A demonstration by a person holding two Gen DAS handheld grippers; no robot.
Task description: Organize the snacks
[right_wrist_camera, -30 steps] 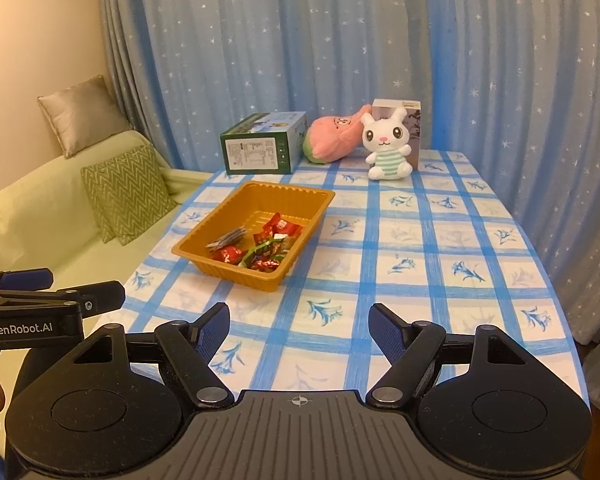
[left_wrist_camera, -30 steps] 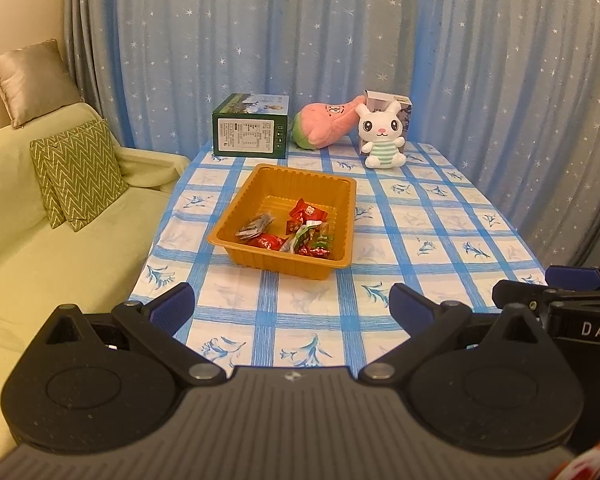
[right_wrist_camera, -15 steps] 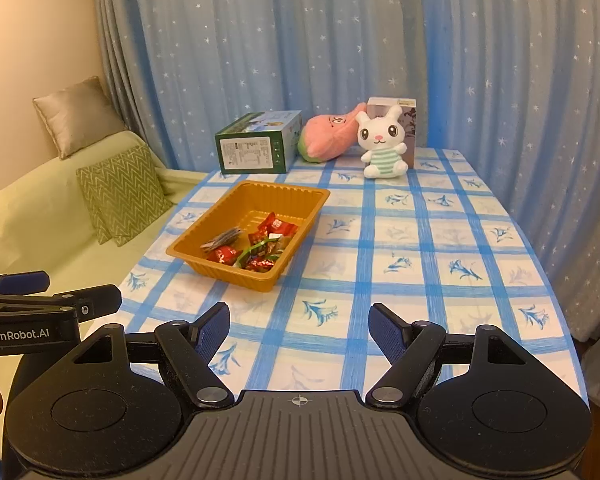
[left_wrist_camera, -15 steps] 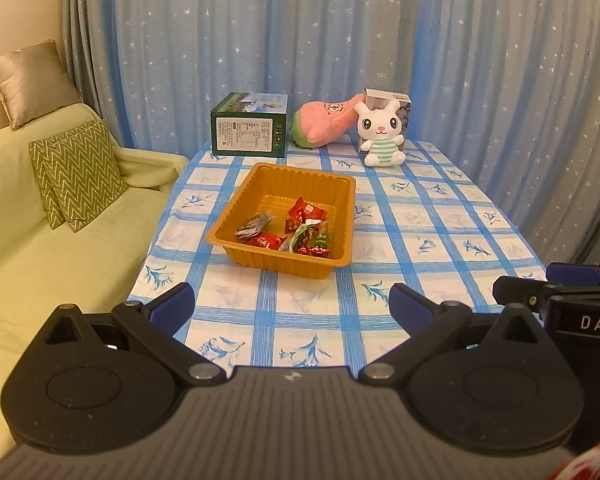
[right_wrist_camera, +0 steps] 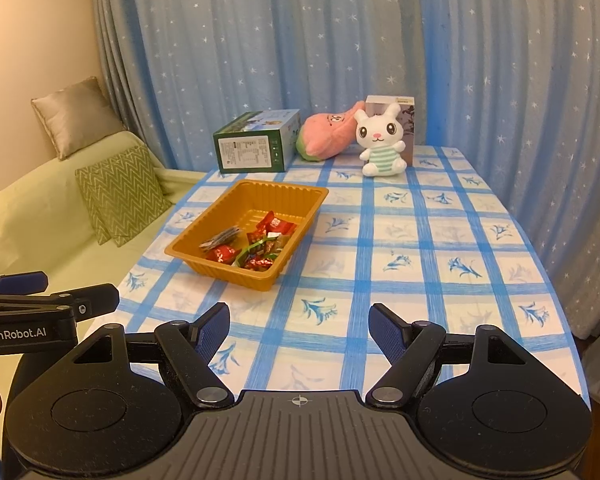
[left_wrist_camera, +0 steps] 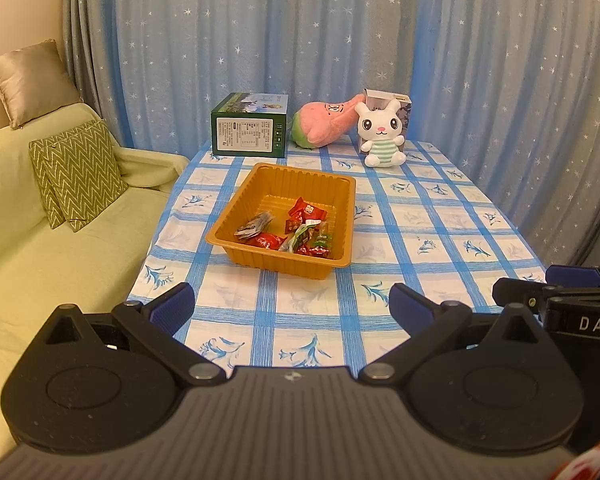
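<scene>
Both hand-held grippers hover over the near edge of the blue-checked worktop (left_wrist_camera: 420, 216), left hand-held gripper (left_wrist_camera: 292, 304) and right hand-held gripper (right_wrist_camera: 299, 326) spread wide, nothing between them. Wrapped snacks (left_wrist_camera: 296, 232) sit inside the orange plastic tray (left_wrist_camera: 284, 176), mid-worktop, well apart from both.

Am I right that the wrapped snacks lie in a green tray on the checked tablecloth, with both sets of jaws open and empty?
Nearly. The tray is orange, not green, as both wrist views show. The rest holds: the wrapped snacks lie inside it on the checked tablecloth, and the left gripper and right gripper both have their jaws open with nothing between them.
</scene>
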